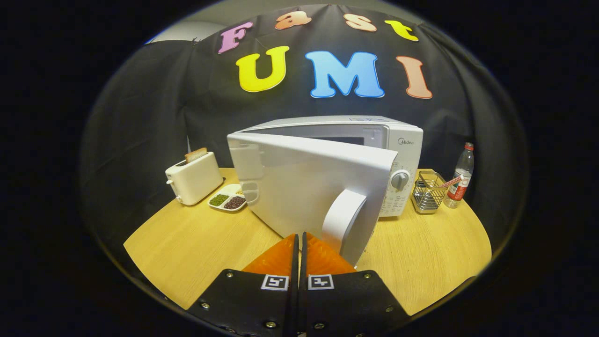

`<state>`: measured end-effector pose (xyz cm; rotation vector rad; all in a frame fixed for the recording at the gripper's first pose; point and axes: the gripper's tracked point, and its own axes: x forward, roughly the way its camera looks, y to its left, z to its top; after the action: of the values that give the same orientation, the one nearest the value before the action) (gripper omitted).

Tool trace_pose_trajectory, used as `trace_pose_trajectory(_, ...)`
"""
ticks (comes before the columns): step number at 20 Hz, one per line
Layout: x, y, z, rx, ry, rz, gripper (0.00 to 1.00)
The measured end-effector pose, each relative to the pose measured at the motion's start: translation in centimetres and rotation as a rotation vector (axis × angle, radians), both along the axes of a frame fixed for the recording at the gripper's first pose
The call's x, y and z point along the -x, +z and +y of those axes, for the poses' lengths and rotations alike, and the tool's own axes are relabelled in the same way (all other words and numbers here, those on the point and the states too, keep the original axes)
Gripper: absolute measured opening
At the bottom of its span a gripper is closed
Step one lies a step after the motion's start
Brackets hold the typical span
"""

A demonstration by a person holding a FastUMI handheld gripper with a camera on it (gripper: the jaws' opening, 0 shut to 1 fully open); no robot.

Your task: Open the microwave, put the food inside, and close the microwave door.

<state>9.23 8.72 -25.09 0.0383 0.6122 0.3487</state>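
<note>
Microwave [374, 135] on tabletop [187, 243], its door [299, 182] swung part open with handle [344, 220] just ahead of the gripper [299, 241]. Gripper fingers pressed together, nothing between them. Left of microwave: compartment dish [228, 199] of food, then toaster [194, 178]; right of it: wire basket [427, 193], bottle [461, 175].

My gripper [299, 241] shows as two wedge-shaped fingers tapering to a narrow point, split by one thin dark seam. Behind them sit two broad black plates, matte and angled outward like shoulders. Each plate carries a small square black-and-white marker near the seam, and round silver screws dot the plates along their outer and lower edges
</note>
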Motion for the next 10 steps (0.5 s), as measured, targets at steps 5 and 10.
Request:
trace_pose_trajectory(5,-4.5,-1.5,-2.2,0.009,-0.059,0.020,0.01)
trace_pose_trajectory(10,-8.2,-2.8,-3.5,0.026,-0.095,0.034,0.01)
